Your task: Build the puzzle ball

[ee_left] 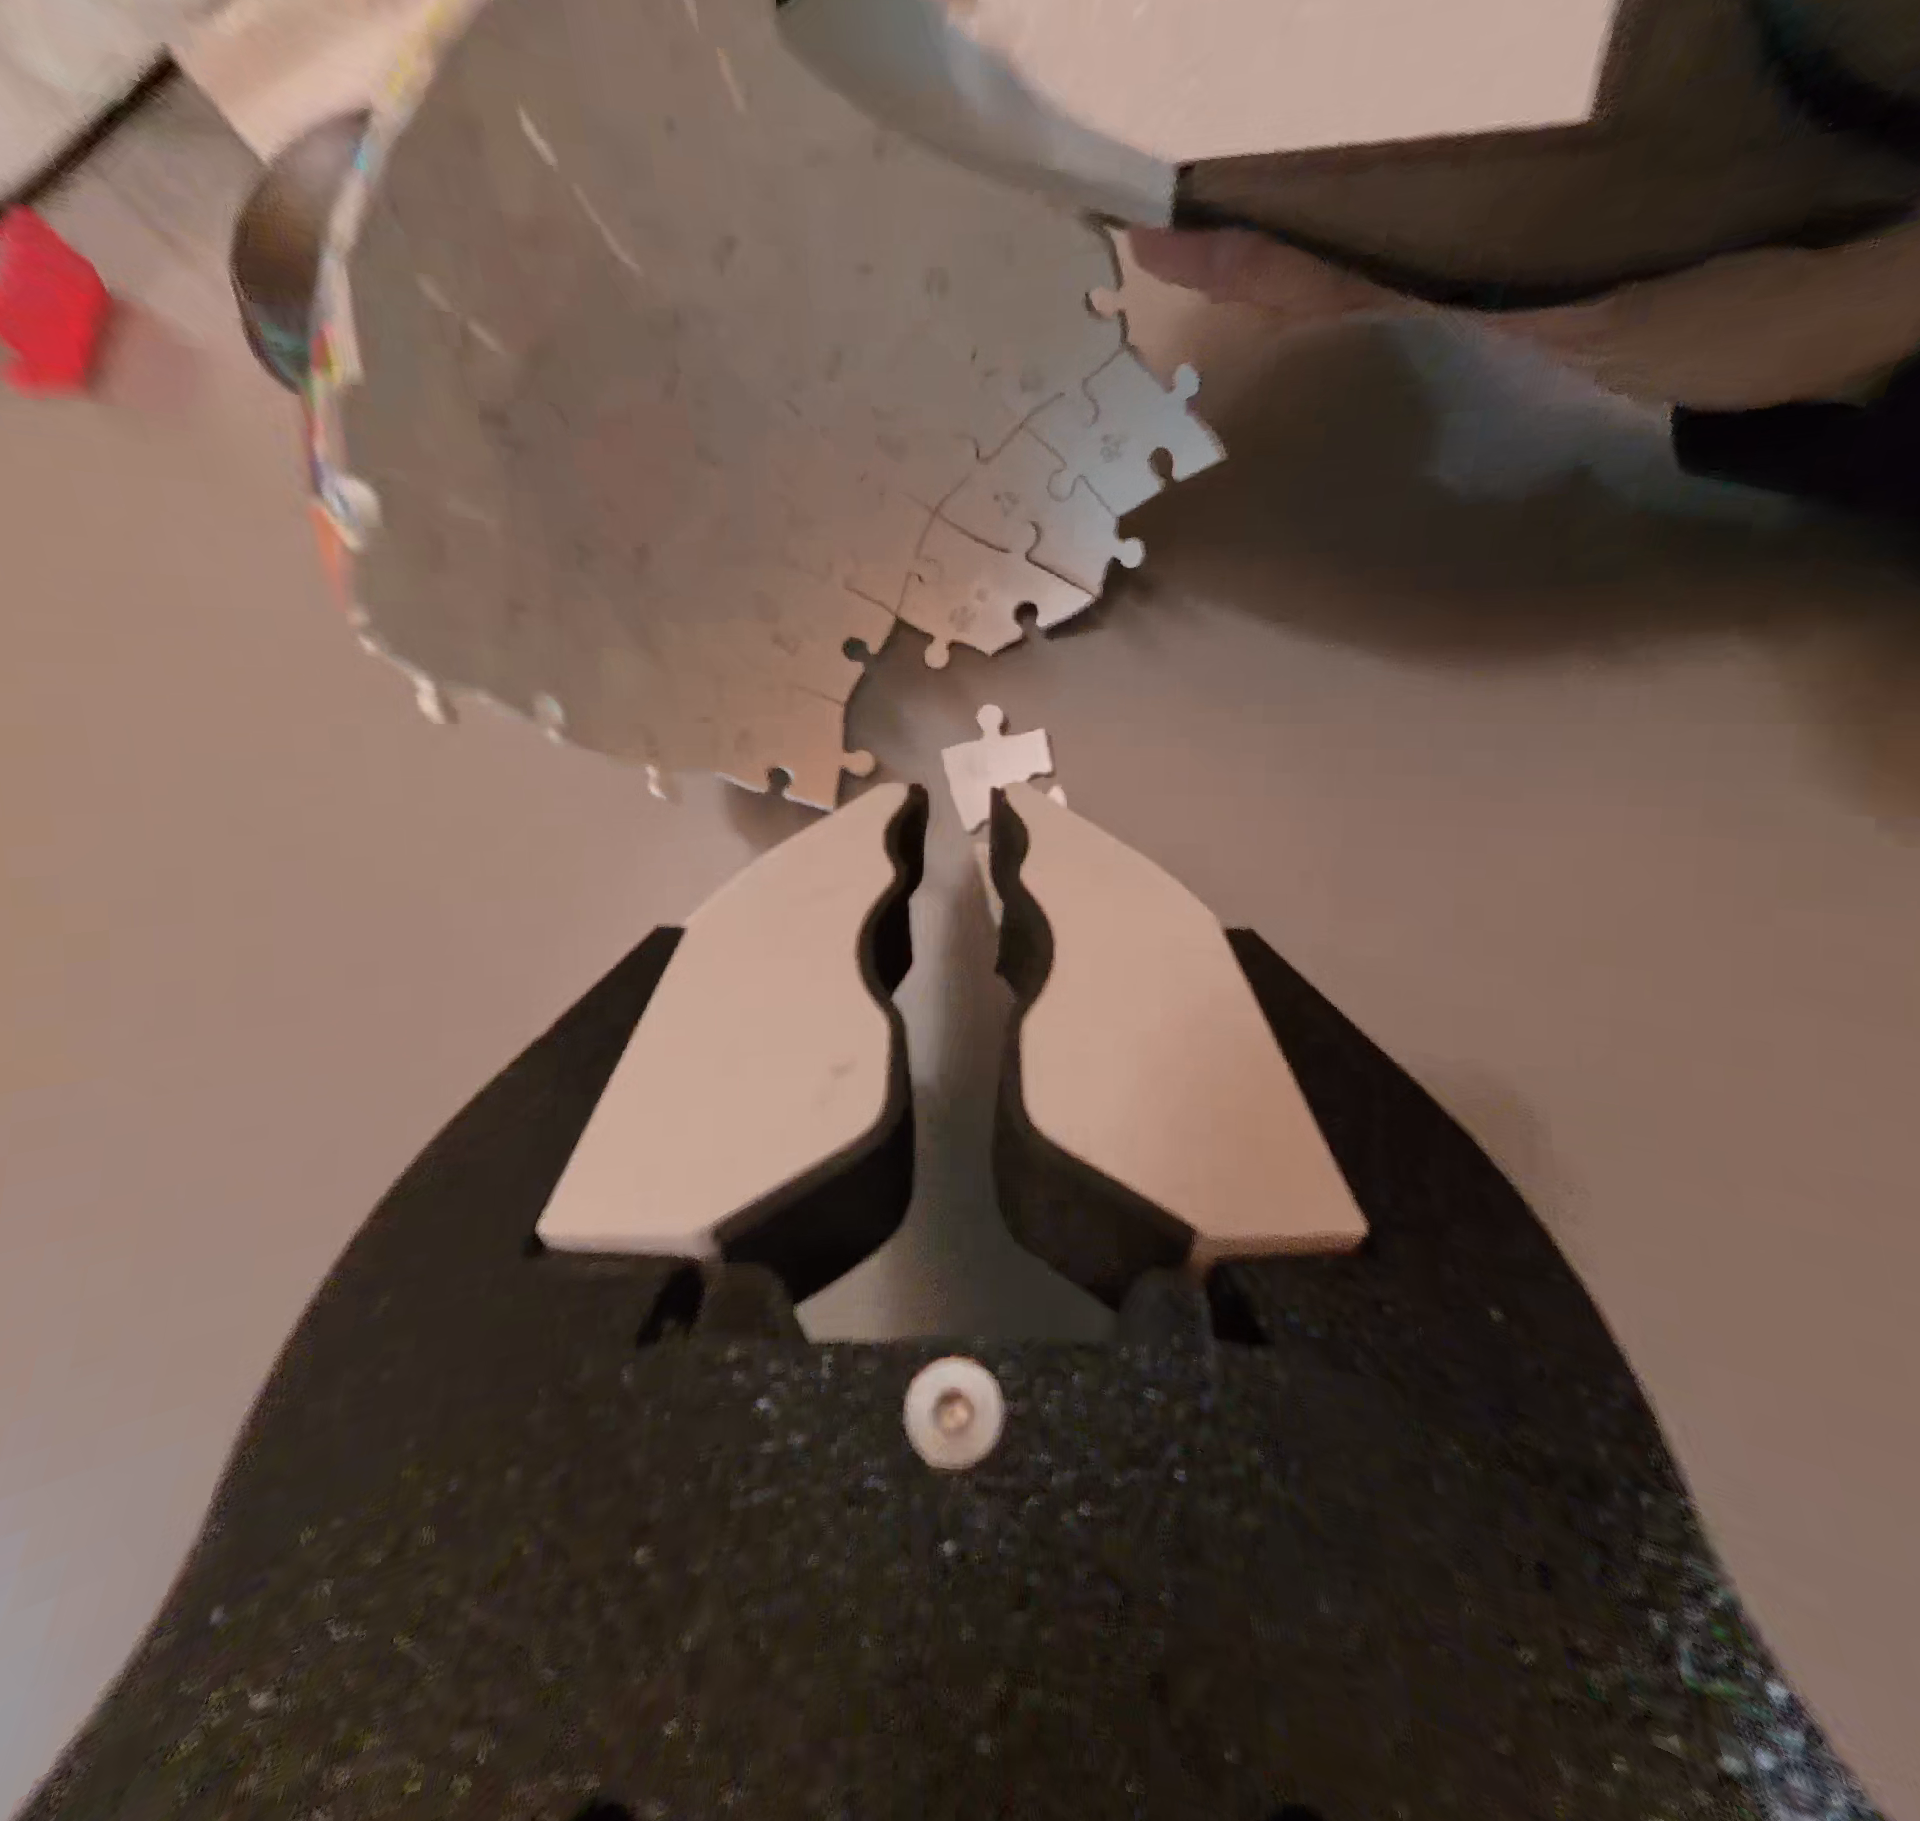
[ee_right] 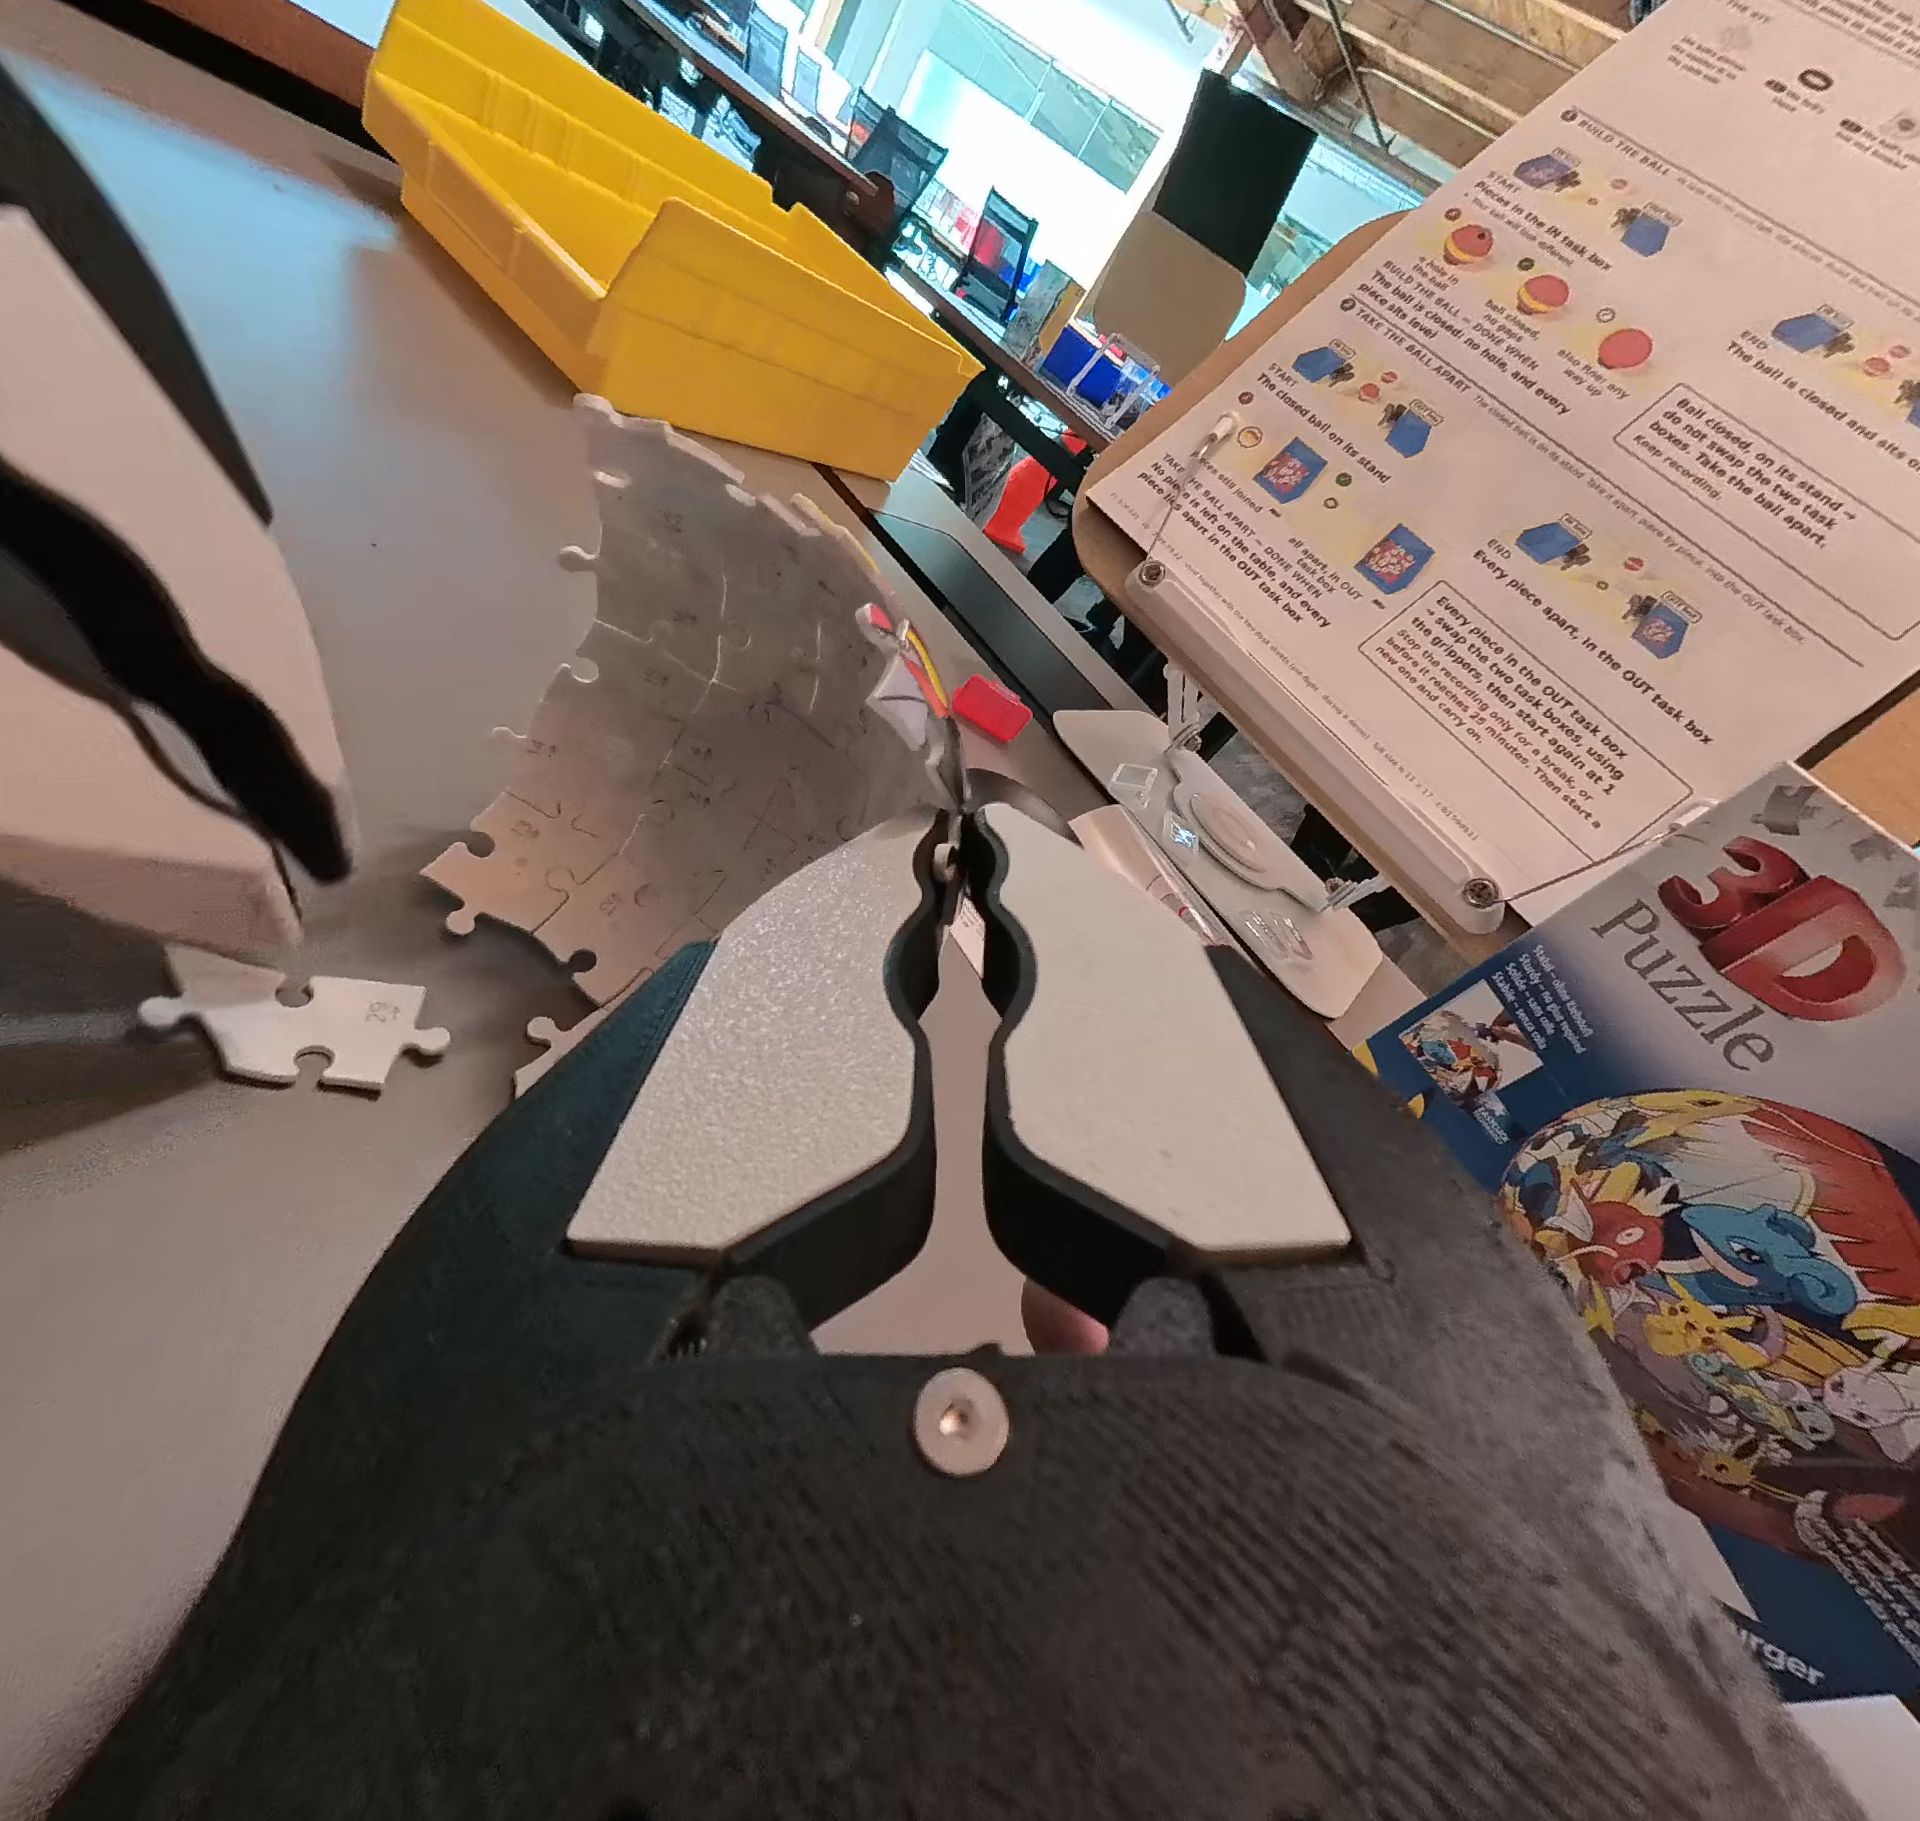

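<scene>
Left wrist view: the left tongs (ee_left: pixel 961 805) are nearly closed, pinching a loose puzzle piece (ee_left: pixel 995 765) by its lower edge, just below the jagged rim of the curved ball section (ee_left: pixel 675 400), which is held tilted above the worktop (ee_left: pixel 208 940).

Right wrist view: the right tongs (ee_right: pixel 958 826) are clamped on the coloured edge of that ball section (ee_right: pixel 675 732) (grey inner face toward the camera). The other tongs (ee_right: pixel 301 862) hold the piece (ee_right: pixel 301 1028) low beside it. A yellow bin (ee_right: pixel 665 265) and puzzle box (ee_right: pixel 1662 1200) stand nearby.

The thin plastic pieces look light, stiff and slippery; gripping flat faces near an edge, clear of the tabs, seems safest.
</scene>
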The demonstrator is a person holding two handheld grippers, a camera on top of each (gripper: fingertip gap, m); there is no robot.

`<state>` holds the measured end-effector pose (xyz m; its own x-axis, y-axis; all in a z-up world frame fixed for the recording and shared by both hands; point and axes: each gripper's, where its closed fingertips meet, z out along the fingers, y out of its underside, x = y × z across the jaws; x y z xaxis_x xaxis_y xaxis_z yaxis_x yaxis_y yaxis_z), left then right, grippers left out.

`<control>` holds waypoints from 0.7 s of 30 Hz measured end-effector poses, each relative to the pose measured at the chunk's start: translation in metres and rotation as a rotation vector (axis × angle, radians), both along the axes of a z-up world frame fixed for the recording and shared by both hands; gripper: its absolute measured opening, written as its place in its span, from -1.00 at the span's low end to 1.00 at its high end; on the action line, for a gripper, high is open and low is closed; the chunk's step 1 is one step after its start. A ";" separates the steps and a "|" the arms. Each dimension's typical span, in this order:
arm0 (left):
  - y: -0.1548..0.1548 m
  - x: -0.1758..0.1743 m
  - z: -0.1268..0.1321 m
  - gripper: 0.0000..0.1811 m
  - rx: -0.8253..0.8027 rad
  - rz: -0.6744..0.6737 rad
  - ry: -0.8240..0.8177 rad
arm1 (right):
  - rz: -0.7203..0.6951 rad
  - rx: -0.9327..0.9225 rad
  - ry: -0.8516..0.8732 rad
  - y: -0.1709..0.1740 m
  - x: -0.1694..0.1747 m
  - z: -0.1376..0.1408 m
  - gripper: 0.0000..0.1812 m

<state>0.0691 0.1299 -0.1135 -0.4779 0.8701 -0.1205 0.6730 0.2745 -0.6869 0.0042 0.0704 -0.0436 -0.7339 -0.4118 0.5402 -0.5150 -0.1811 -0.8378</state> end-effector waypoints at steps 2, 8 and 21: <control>0.002 0.003 0.000 -0.82 -0.046 -0.118 -0.072 | 0.003 -0.007 0.000 0.000 0.001 0.000 -0.97; 0.013 0.005 -0.020 -0.51 -0.138 -0.444 -0.311 | 0.004 -0.015 -0.011 -0.001 0.001 -0.001 -0.97; 0.008 -0.005 -0.022 -0.32 -0.076 -0.754 -0.461 | 0.024 -0.043 -0.020 -0.004 0.006 -0.001 -0.97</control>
